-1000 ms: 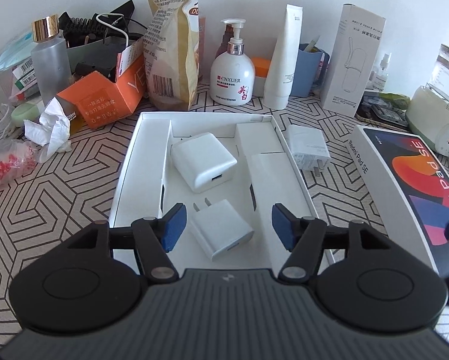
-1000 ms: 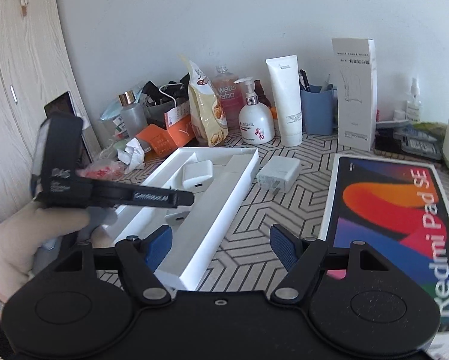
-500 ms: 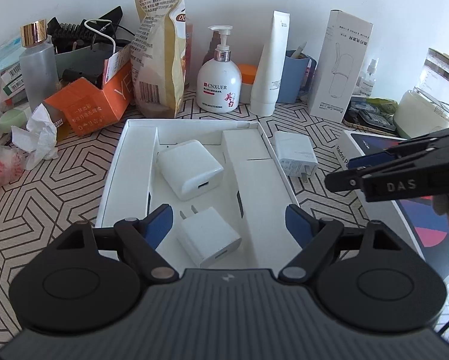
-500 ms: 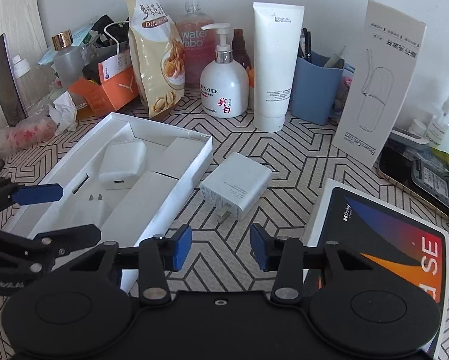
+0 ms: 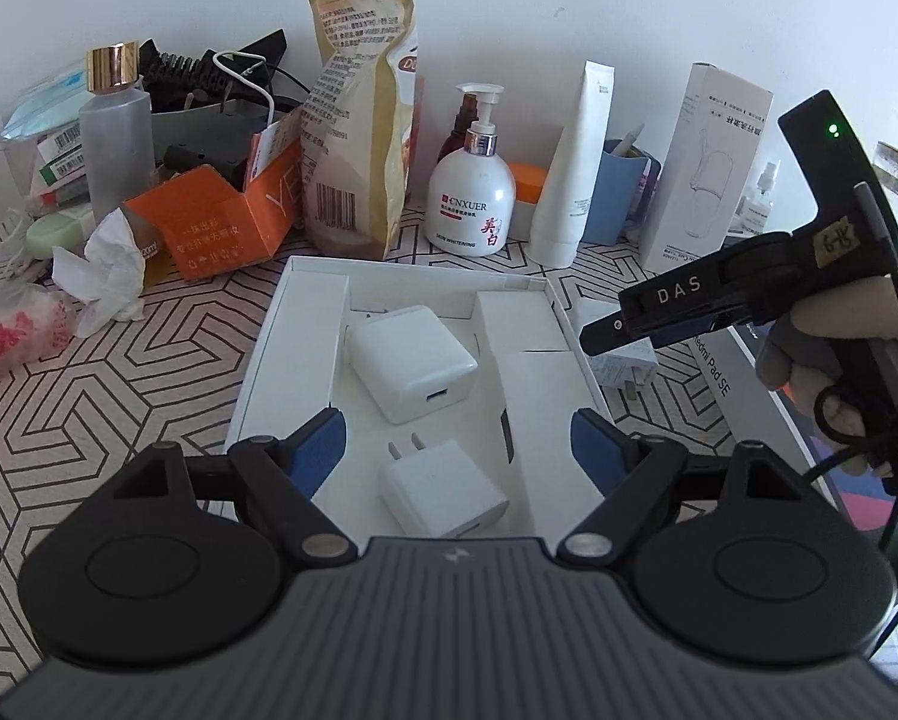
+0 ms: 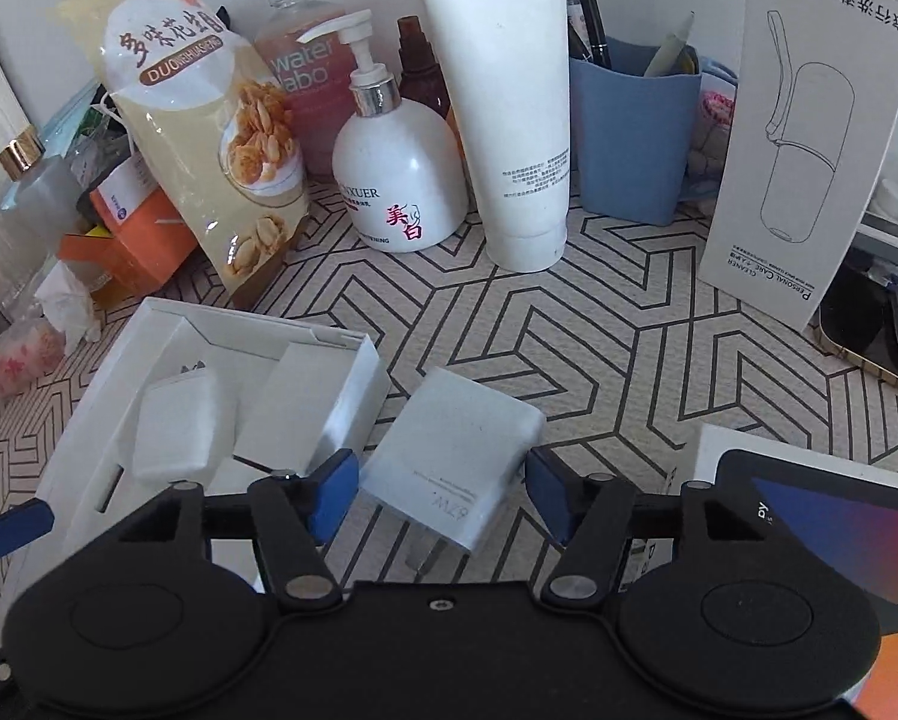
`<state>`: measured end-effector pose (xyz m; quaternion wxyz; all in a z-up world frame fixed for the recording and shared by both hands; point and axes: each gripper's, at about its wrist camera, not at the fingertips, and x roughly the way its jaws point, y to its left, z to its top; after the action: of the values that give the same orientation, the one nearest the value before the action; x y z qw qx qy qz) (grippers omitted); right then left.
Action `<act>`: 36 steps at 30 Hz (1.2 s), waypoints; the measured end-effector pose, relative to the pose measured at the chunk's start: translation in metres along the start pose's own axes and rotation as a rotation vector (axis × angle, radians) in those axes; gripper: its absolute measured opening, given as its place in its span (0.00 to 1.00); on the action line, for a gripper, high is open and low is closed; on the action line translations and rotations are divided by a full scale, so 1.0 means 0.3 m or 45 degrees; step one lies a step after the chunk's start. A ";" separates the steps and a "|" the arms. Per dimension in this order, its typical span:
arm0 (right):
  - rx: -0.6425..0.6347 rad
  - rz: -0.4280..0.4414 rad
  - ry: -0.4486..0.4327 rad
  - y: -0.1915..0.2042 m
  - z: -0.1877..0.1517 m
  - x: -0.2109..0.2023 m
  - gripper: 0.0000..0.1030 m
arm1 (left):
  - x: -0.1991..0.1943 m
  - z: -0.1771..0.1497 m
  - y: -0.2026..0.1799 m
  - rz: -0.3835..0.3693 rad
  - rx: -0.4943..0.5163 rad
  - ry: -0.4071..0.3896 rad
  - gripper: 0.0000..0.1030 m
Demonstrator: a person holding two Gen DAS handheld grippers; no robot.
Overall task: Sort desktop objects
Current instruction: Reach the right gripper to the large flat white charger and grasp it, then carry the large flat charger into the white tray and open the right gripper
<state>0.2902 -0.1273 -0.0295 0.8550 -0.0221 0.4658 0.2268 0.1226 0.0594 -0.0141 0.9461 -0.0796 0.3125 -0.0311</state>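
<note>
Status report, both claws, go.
Left claw open over the white box, two chargers inside. Right claw open, straddling the 67W charger on the table beside the box. Nothing blocking.

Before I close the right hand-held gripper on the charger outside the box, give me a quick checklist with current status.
1. Right hand-held gripper open: ok.
2. 67W charger sits between its fingers: ok; both blue pads flank it.
3. Pads touching the charger: cannot tell.
4. Charger free of the white box: ok; it lies on the patterned mat beside the box wall.
5. Left hand-held gripper out of the way: ok; open over the small charger inside the box.
6. Room in the box for a third charger: cannot tell.
</note>
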 end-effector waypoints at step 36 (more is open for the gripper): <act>-0.118 -0.180 -0.019 0.139 -0.126 -0.017 0.62 | -0.032 -0.009 0.033 -0.082 -0.071 -0.016 0.83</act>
<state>0.2410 -0.1012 -0.0395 0.8705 -0.0928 0.4456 0.1873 0.1134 0.0698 -0.0122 0.9439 -0.1163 0.3045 -0.0521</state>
